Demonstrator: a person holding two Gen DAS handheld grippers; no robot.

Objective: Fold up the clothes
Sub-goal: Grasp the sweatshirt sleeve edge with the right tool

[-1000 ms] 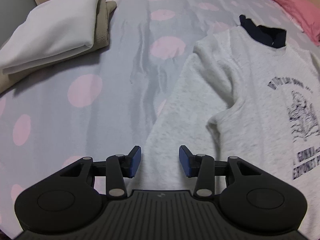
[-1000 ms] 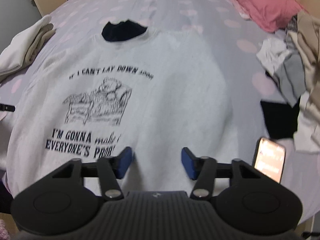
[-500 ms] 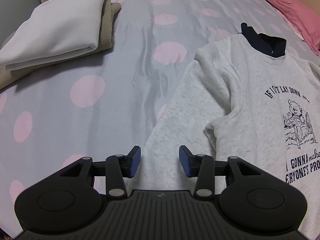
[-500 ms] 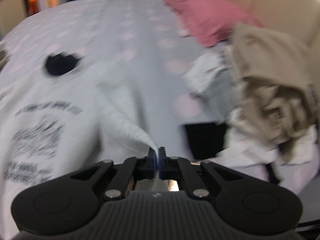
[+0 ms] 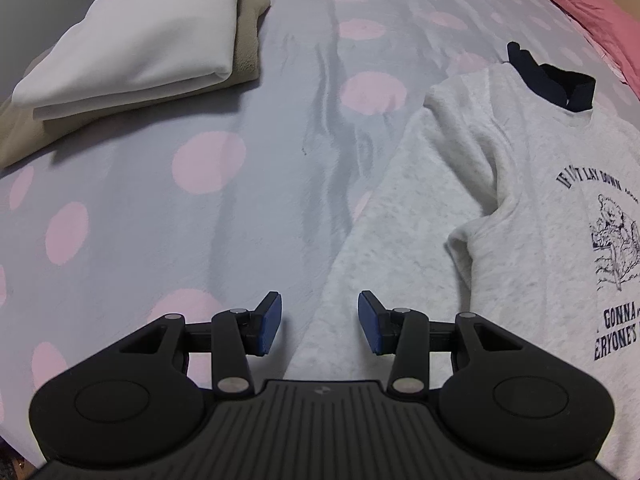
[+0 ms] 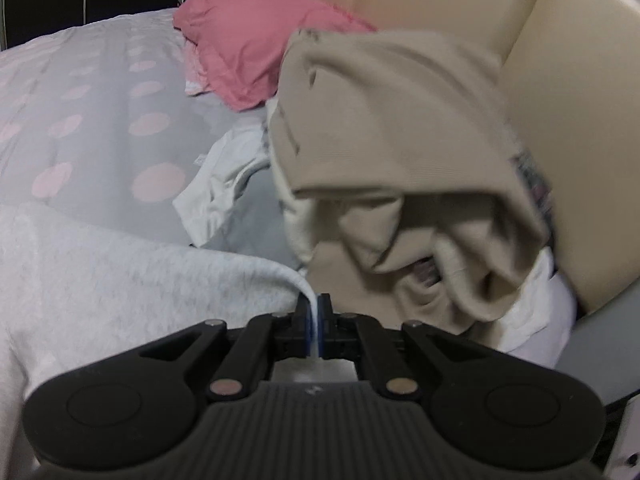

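Your right gripper (image 6: 315,328) is clamped on an edge of the pale grey printed sweatshirt (image 5: 520,216), which lies spread on the grey, pink-dotted bed (image 5: 200,208). Your left gripper (image 5: 319,322) hangs apart over its sleeve.

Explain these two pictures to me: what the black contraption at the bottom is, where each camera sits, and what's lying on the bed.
Each picture comes from a camera mounted on a hand-held two-finger gripper, looking along its fingers; a person carries one in each hand. In the left view, the left gripper hangs open over a sleeve of the grey sweatshirt, which lies spread on the dotted bedspread. Folded clothes are stacked further back. In the right view, the right gripper is shut on the sweatshirt's edge, next to an unsorted heap of beige clothes and a pink pillow.
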